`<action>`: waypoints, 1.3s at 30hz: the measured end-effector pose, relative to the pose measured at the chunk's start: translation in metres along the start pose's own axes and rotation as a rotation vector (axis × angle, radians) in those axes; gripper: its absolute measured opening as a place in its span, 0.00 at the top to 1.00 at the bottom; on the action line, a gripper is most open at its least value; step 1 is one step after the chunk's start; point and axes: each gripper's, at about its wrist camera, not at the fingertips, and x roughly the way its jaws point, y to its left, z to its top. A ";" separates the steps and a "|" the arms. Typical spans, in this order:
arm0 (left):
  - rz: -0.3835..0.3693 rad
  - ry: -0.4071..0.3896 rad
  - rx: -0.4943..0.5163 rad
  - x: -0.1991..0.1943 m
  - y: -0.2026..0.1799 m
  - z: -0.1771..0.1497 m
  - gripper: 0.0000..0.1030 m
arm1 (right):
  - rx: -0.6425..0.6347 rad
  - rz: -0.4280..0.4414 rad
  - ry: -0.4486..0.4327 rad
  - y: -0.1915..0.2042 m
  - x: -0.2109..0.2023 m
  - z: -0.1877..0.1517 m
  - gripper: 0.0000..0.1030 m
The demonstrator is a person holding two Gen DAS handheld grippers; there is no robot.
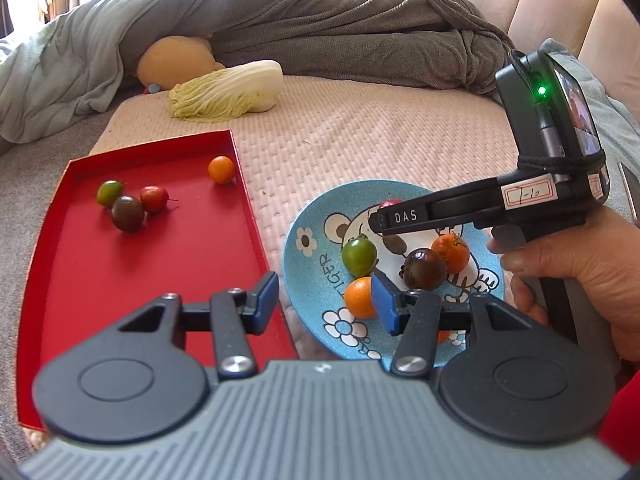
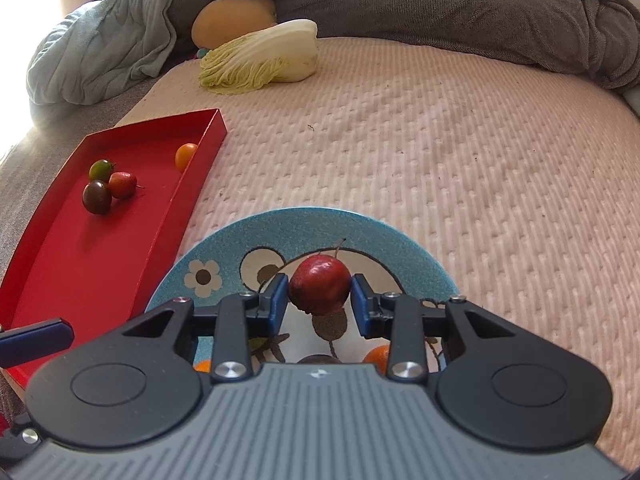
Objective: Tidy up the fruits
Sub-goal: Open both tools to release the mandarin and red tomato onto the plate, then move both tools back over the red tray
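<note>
A blue cartoon plate [image 1: 308,264] [image 2: 280,232] holds a green tomato [image 1: 359,257], a dark tomato [image 1: 424,269], two orange fruits [image 1: 451,253] [image 1: 359,297] and a red fruit [image 2: 319,290]. My right gripper [image 2: 320,300] has its pads on either side of the red fruit: the left pad touches it, and a small gap shows at the right pad. In the left wrist view its finger [image 1: 404,218] hides most of that fruit. My left gripper [image 1: 325,302] is open and empty above the gap between plate and red tray [image 1: 100,280] [image 2: 80,248]. The tray holds green, red, dark and orange fruits.
A napa cabbage [image 1: 228,92] [image 2: 260,58] and a tan squash [image 1: 176,64] lie at the back of the pink quilted mat. A grey blanket [image 1: 320,28] is heaped behind them. A hand [image 1: 568,280] holds the right gripper at right.
</note>
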 end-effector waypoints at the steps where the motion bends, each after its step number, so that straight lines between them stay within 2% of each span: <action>1: 0.003 0.002 -0.001 0.000 0.000 0.000 0.48 | -0.001 0.000 -0.005 0.001 -0.001 0.001 0.62; 6: 0.012 0.003 -0.002 -0.003 0.002 -0.001 0.48 | -0.007 0.013 -0.024 0.006 -0.006 0.004 0.60; 9: 0.015 -0.002 -0.002 -0.007 0.003 -0.001 0.48 | -0.009 0.010 -0.044 0.009 -0.013 0.005 0.45; 13: 0.019 -0.009 -0.003 -0.012 0.002 -0.001 0.48 | -0.011 0.025 -0.071 0.011 -0.026 0.006 0.44; 17: 0.024 -0.012 0.000 -0.016 0.000 -0.001 0.48 | -0.014 0.041 -0.091 0.014 -0.041 0.005 0.38; 29: 0.032 -0.037 -0.002 -0.033 -0.001 -0.003 0.48 | -0.091 0.106 -0.151 0.041 -0.085 0.003 0.33; 39: 0.062 -0.040 -0.031 -0.042 0.018 -0.009 0.48 | -0.143 0.157 -0.159 0.074 -0.095 0.002 0.32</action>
